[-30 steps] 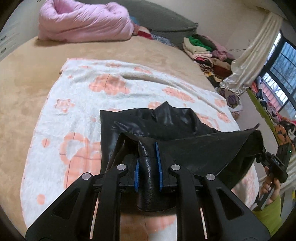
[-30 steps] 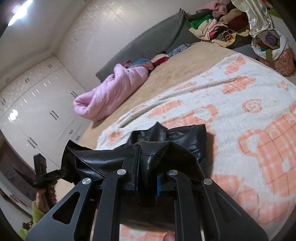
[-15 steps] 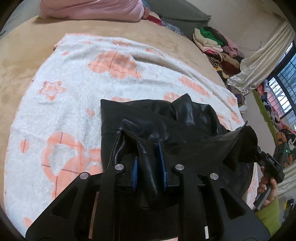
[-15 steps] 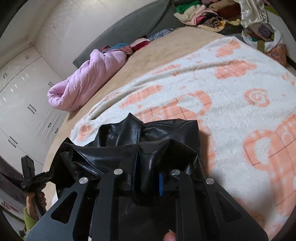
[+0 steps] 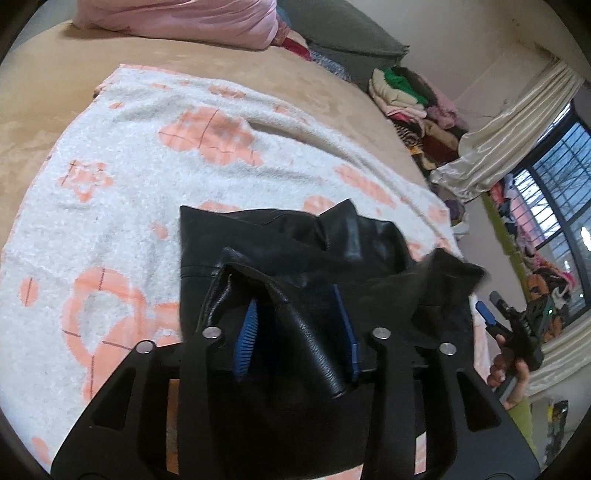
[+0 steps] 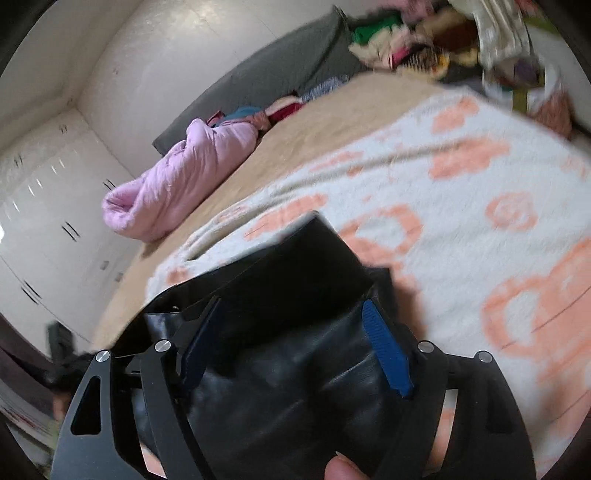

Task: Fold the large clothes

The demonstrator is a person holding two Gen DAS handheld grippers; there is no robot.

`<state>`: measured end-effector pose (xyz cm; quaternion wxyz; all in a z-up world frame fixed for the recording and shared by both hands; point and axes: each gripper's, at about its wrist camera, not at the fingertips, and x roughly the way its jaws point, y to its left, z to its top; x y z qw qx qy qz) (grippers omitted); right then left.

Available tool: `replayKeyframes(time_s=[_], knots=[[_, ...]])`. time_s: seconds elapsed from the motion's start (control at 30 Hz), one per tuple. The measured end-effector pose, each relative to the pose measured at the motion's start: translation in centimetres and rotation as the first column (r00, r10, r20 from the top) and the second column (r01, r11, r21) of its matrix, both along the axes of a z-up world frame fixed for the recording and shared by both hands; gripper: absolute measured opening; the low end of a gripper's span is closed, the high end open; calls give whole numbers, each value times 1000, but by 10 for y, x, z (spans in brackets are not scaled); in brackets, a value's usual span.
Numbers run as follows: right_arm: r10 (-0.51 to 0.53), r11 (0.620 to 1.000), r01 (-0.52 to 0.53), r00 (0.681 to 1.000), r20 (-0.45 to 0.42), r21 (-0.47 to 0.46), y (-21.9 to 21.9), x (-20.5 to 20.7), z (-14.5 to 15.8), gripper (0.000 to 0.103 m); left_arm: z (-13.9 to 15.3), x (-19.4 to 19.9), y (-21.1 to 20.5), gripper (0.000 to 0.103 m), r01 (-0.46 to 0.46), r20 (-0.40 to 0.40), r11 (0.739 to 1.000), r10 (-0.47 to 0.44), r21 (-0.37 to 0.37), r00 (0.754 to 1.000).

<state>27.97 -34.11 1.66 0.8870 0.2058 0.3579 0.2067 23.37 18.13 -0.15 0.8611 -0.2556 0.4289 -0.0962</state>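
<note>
A black leather garment (image 5: 280, 243) lies folded over on a white blanket with orange shapes (image 5: 122, 177) on the bed. My left gripper (image 5: 299, 326) is low over its near edge. Its jaws are opening, and a loose ridge of leather still stands between the blue pads (image 5: 248, 332) without being pinched. In the right wrist view the right gripper (image 6: 291, 347) is also opening. Its pads (image 6: 386, 347) are wide apart over the leather garment (image 6: 295, 280), which lies slack between them. The right gripper (image 5: 489, 308) also shows at the garment's far right corner, held by a hand.
A rolled pink quilt (image 5: 177, 18) and a grey cushion (image 5: 343, 40) sit at the head of the tan bed. A heap of clothes (image 5: 413, 99) and a cream curtain (image 5: 509, 140) stand beyond the bed's right side. White wardrobes (image 6: 44, 221) line the left wall.
Both grippers came down toward the bed with the folded-over edge of the garment. Their jaws, shut on leather before, have spread apart and the leather now lies loose.
</note>
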Motion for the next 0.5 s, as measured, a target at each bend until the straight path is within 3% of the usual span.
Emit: replayKeyframes(time_s=[0.1, 0.17, 0.33, 0.43, 0.5], knots=[[6, 992, 2, 998, 57, -126, 7, -7, 6, 76, 7, -2, -1, 43, -12, 20, 1000, 12, 22, 1000], [23, 980, -9, 997, 69, -198, 15, -9, 3, 76, 14, -5, 2, 57, -41, 49, 998, 38, 55, 998], [53, 928, -35, 998, 39, -372, 39, 2, -16, 76, 22, -7, 7, 59, -108, 86, 972, 92, 209, 992], [49, 916, -37, 999, 20, -400, 43, 11, -27, 74, 20, -7, 10, 61, -141, 82, 954, 123, 264, 989], [41, 909, -31, 999, 15, -415, 45, 17, -32, 70, 28, -13, 12, 61, -201, 128, 926, 168, 319, 977]])
